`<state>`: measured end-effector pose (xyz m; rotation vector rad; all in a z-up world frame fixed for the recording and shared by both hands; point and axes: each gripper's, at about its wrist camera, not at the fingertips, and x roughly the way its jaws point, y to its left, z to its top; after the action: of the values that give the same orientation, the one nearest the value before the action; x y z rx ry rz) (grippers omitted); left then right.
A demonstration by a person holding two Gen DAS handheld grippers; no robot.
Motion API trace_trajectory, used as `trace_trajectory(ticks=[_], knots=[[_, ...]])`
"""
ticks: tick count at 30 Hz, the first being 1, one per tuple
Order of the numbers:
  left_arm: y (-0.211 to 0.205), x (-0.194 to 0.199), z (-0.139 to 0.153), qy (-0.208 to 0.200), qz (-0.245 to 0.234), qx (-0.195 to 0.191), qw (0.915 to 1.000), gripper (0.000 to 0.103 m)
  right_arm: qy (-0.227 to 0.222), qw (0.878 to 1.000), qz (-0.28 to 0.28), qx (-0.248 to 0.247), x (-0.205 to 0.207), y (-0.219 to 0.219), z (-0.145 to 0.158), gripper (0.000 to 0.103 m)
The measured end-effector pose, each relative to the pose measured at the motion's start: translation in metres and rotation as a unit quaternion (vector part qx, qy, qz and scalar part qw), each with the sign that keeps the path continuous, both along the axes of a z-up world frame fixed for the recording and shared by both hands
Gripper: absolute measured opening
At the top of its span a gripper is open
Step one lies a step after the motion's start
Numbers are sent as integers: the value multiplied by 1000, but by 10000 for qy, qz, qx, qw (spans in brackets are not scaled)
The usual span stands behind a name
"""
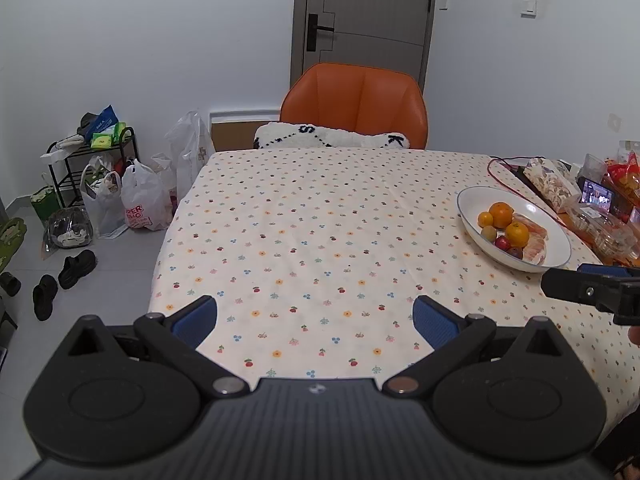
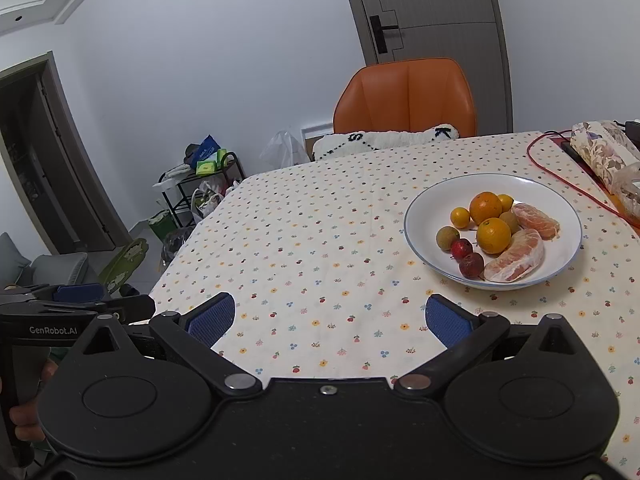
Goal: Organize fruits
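Both the left gripper (image 1: 315,316) and the right gripper (image 2: 330,317) are black plastic with silver pivot screws. Their fingers (image 2: 212,317) carry ribbed blue pads. White "GenRobot.AI" lettering marks one handle.

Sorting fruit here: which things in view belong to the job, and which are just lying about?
Belongs to the job:
white bowl
oranges
peeled citrus segments
red fruits
brownish-green fruits
left gripper, open
right gripper, open

Just lying about:
orange chair
patterned box
red cable
phone
plastic bags
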<state>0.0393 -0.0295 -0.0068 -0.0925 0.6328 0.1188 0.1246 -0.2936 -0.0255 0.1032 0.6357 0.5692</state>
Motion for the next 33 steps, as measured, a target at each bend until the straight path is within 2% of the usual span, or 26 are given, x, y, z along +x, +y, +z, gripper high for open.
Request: trace_trajectory(ticks=[33], knots=[[-1, 5, -8, 75, -37, -10, 10000, 103, -22, 10000, 18, -14, -2, -2, -2, 103]])
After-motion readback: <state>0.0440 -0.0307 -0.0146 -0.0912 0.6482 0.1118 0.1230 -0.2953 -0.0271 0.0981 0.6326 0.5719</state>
